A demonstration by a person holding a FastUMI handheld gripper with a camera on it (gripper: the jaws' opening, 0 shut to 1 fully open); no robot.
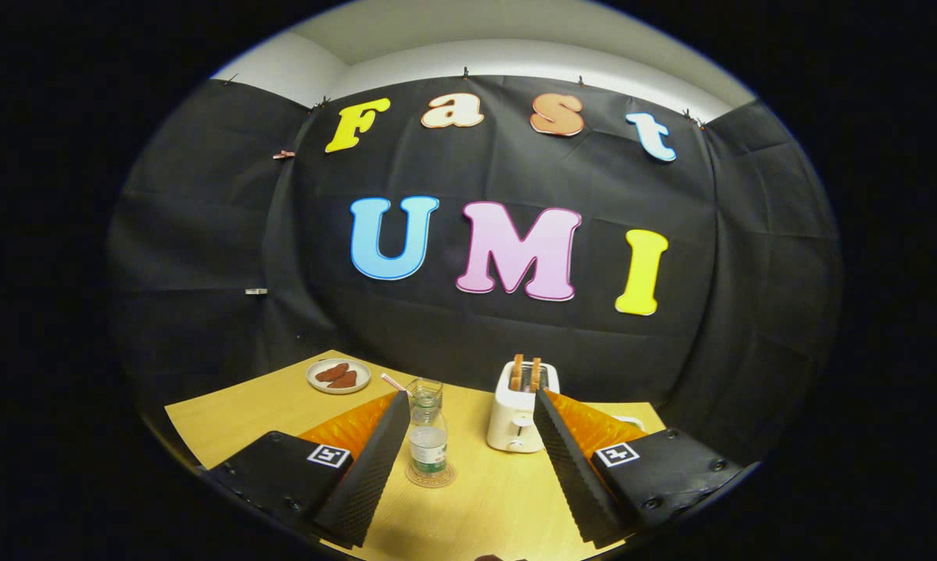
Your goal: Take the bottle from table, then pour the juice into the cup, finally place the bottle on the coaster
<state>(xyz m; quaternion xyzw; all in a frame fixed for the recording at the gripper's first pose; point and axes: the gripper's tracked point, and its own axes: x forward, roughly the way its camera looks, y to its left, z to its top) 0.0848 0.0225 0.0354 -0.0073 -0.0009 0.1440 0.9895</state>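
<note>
Fingers [468, 460] spread wide, gripping nothing. Bottle [427, 436] upright on coaster [431, 475], cup [424, 387] just behind, mid-worktop [227, 425]. Prob. final step done; next req. straight pull-back w/o nudging bottle.

Black cloth wall [476, 327] hung beyond the fingers, pale wall and ceiling [515, 47] above it — light wooden table [484, 499] under the fingers, evenly lit.
</note>
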